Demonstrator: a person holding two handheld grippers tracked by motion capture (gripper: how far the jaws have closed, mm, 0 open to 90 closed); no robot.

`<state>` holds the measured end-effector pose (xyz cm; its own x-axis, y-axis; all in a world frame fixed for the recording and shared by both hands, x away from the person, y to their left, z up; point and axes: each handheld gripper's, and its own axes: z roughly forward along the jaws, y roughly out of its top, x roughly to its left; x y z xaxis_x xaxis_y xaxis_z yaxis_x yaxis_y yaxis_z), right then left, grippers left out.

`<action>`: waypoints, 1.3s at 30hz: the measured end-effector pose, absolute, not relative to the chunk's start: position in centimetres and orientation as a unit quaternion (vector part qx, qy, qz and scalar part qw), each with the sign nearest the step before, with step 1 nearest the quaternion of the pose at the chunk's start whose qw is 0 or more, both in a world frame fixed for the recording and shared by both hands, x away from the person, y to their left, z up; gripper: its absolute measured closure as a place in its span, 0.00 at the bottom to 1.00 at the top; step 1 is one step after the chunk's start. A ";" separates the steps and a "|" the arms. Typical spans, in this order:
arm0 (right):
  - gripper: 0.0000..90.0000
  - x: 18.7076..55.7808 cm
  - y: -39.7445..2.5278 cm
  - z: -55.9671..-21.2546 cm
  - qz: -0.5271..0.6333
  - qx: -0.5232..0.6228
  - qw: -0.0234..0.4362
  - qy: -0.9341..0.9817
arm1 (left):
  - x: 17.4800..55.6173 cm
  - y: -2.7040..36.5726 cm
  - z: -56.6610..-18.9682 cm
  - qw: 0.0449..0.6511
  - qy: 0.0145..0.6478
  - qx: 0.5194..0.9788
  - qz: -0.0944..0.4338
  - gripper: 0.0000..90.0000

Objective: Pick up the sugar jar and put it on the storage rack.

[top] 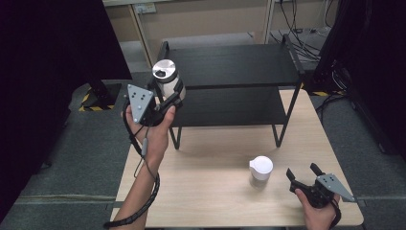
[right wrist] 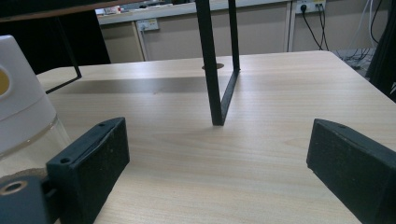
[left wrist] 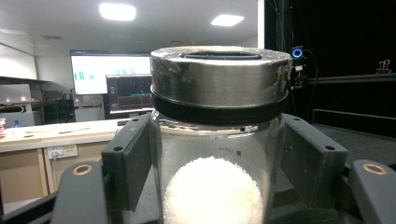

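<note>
The left gripper (top: pixel 165 98) clamps an upright glass jar (top: pixel 167 79) with a metal lid, raised beside the black shelf's (top: pixel 230 64) left end. The right gripper (top: pixel 306 178) rests spread, just right of a white-lidded jar (top: pixel 261 171).

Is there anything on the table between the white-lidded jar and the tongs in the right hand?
No. In the high view, bare wood lies between the white-lidded jar and the right tongs. They stand open beside it on the table.
</note>
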<state>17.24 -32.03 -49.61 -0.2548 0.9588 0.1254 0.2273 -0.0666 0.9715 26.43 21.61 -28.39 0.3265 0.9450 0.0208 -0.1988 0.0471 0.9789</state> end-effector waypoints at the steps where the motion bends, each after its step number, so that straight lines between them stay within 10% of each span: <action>1: 0.07 17.2 -32.0 -49.6 0.530 0.503 0.346 0.589 | 26.6 21.6 -28.2 0.628 0.360 0.519 0.455 0.33; 39: 0.07 17.3 -32.2 -49.6 0.531 0.503 0.343 0.590 | 31.7 21.0 -25.8 0.599 0.391 0.538 0.447 0.33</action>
<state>17.28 -32.16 -49.61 -0.2595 0.9571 0.1286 0.2291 -0.0684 0.9710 31.67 20.95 -25.75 0.2951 0.9554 0.0126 -0.1154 0.0225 0.9931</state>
